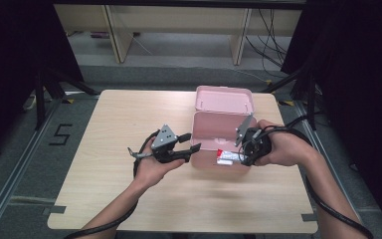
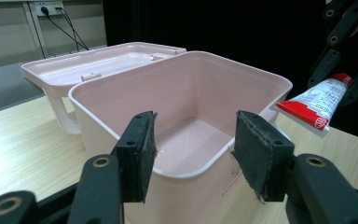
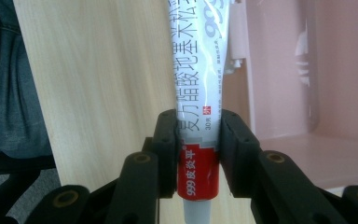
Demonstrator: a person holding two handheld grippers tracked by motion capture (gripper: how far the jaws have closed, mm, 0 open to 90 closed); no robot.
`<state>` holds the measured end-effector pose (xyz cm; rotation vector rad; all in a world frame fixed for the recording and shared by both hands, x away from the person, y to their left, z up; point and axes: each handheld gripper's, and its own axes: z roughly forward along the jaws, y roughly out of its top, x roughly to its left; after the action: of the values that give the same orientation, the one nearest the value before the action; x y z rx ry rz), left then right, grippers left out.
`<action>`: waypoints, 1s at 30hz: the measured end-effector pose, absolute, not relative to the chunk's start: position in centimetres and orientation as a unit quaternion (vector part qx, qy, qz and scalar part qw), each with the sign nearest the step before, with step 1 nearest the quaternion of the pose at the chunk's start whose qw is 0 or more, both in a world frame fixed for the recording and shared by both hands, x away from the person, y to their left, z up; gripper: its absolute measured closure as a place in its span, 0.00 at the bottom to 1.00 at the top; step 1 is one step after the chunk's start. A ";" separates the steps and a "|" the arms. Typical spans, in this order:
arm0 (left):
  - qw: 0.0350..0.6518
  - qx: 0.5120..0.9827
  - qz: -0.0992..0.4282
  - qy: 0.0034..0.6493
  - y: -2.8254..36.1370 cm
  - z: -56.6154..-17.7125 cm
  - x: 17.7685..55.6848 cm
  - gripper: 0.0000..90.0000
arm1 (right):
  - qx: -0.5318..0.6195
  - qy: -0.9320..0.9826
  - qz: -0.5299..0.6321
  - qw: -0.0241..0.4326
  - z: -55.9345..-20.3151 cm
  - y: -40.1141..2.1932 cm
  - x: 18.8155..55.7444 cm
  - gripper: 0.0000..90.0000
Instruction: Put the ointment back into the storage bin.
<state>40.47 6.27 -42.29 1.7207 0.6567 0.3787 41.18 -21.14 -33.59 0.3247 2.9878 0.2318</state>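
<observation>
Pink plastic storage box (image 1: 218, 137) with rounded corners stands open on the light wooden counter (image 1: 114, 129), its hinged lid (image 1: 224, 99) laid back flat behind it. Right gripper (image 1: 242, 152) clamps a white ointment tube with a red band (image 3: 198, 107) between its two black pads, holding it at the box's near right corner, above the front rim. Left gripper (image 1: 191, 143) hangs just beside the box's left wall, jaws spread apart with nothing pressed between them, their tips to either side of that wall's rim in the left gripper view.
</observation>
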 end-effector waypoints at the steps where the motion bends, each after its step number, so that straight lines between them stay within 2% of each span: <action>1: 0.590 0.739 0.162 0.282 6.3 -42.3 40.5 0.53 | 0.108 0.989 0.077 0.063 -33.6 -21.1 41.2 0.79; 30: 0.590 0.739 0.161 0.283 6.2 -42.3 40.4 0.53 | 0.117 0.987 0.075 0.082 -32.7 -21.2 42.8 0.79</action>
<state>40.40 6.25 -42.32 1.7195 0.6598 0.3758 42.77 -21.18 -32.74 0.3488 2.9489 0.2246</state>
